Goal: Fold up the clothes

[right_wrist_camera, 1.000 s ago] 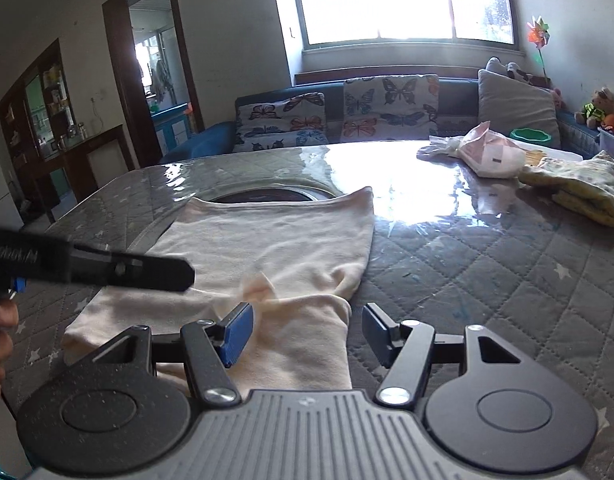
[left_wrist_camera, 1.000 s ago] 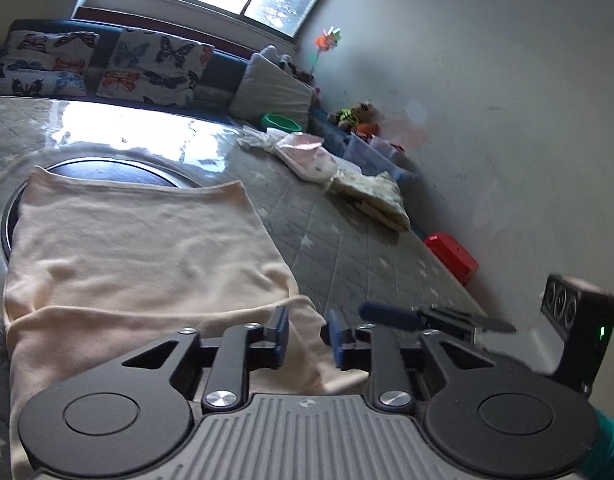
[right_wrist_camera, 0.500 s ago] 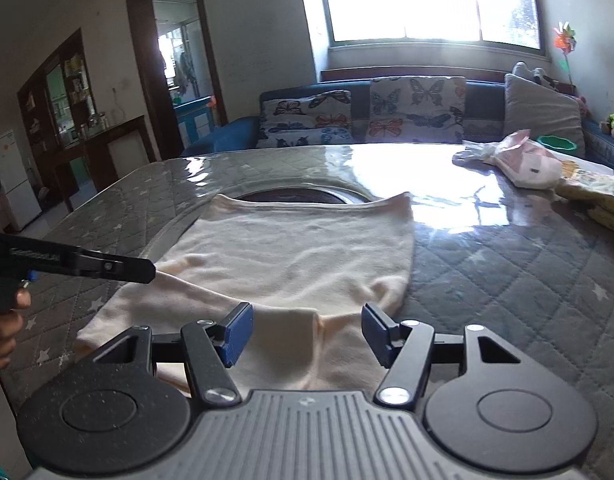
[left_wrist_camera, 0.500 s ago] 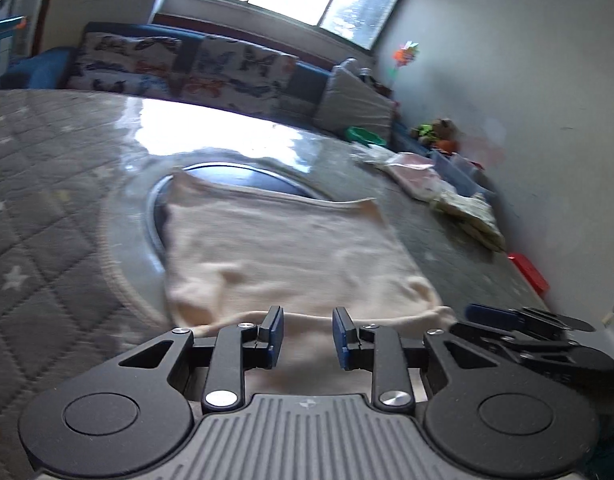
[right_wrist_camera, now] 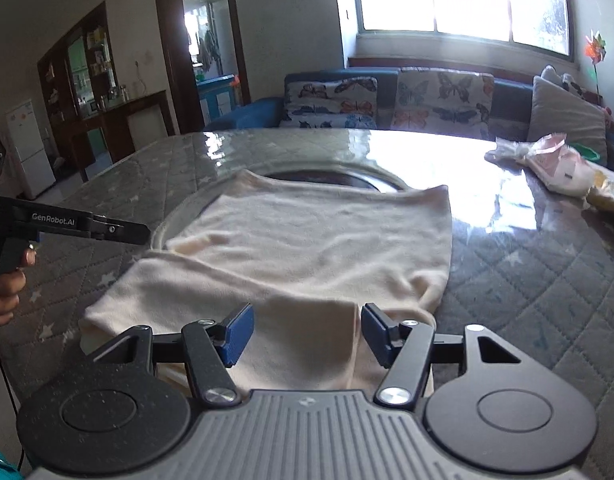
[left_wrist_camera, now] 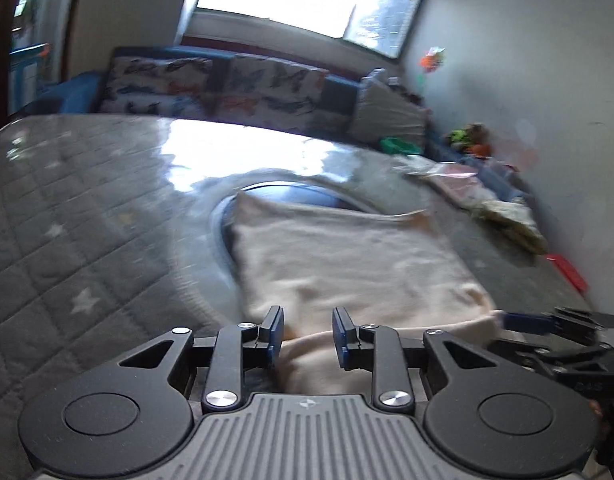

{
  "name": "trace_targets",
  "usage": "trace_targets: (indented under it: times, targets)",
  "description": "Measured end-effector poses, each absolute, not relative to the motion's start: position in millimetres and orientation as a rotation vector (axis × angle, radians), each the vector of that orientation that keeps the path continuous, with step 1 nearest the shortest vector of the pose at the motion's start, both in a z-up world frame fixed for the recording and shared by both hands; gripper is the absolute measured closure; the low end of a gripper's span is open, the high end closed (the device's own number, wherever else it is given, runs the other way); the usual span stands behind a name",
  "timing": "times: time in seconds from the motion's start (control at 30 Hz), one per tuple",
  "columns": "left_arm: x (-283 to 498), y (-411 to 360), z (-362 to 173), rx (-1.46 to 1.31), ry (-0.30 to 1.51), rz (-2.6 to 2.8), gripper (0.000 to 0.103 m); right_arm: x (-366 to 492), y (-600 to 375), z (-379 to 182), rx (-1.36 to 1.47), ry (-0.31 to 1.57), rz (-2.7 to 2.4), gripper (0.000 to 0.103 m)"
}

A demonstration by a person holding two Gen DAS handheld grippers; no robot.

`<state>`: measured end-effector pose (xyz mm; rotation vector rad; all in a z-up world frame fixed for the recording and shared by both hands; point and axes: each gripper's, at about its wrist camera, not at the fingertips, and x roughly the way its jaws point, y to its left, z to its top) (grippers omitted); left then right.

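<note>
Cream garment (right_wrist_camera: 307, 256), part-folded at frame centre, is approached by both parted, empty claws: left gripper (left_wrist_camera: 308, 334), right gripper (right_wrist_camera: 307, 334). Next, the near edge must be pinched.

Your left gripper (left_wrist_camera: 307, 334) and right gripper (right_wrist_camera: 307, 334) both tilt downward over the near edge of the cream garment (right_wrist_camera: 307, 248), jaws parted, empty; your left hand (right_wrist_camera: 5, 292) grips its handle.
</note>
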<state>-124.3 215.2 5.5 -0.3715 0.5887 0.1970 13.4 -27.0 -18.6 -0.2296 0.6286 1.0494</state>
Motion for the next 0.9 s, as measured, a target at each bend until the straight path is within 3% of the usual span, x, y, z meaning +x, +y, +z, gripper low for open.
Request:
trace_targets:
  times: [0.27,0.33,0.9]
  targets:
    - [-98.2,188.6,-17.2,-0.3,0.7,0.092,0.071,11.9,-13.9,-31.4,-0.271,0.662,1.104,0.045]
    - [-98.5,188.1,-24.2,-0.286,0.724,0.102,0.066,8.2,-15.5,-36.7,-0.316,0.658,1.103,0.045]
    - [-138.2,160.6,-6.3,-0.069,0.722,-0.009,0.052,-12.2,-37.3,-21.0,-0.418,0.607,1.145,0.041]
